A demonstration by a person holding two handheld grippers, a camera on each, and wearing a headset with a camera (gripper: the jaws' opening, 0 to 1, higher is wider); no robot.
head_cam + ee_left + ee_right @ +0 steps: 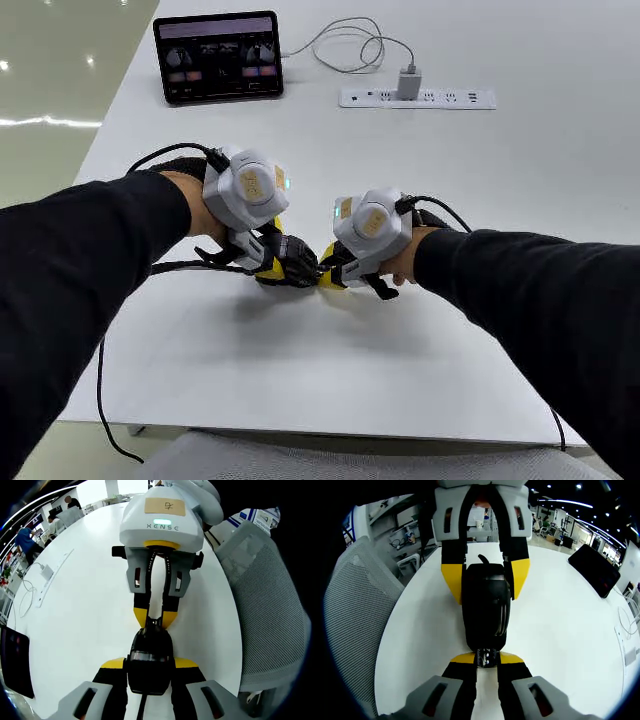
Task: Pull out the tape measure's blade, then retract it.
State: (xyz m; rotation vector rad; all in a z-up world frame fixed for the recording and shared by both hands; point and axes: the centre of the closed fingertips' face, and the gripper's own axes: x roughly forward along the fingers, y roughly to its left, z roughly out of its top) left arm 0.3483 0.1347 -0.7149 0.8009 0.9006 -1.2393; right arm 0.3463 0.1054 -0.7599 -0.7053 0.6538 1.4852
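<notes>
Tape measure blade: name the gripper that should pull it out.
Right, likely. The right gripper pinches the blade's end hook; the left gripper clamps the case, anchoring it.

Right hand-held gripper (pixel 487 658) tips pinching tape measure (pixel 485 615) end; left hand-held gripper (pixel 486 582) around its case

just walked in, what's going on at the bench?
A person is working a black tape measure with two handheld grippers at a white table. The left gripper clamps the case. The right gripper pinches the blade tip right at the case mouth. No length of blade is drawn out at this moment.
</notes>
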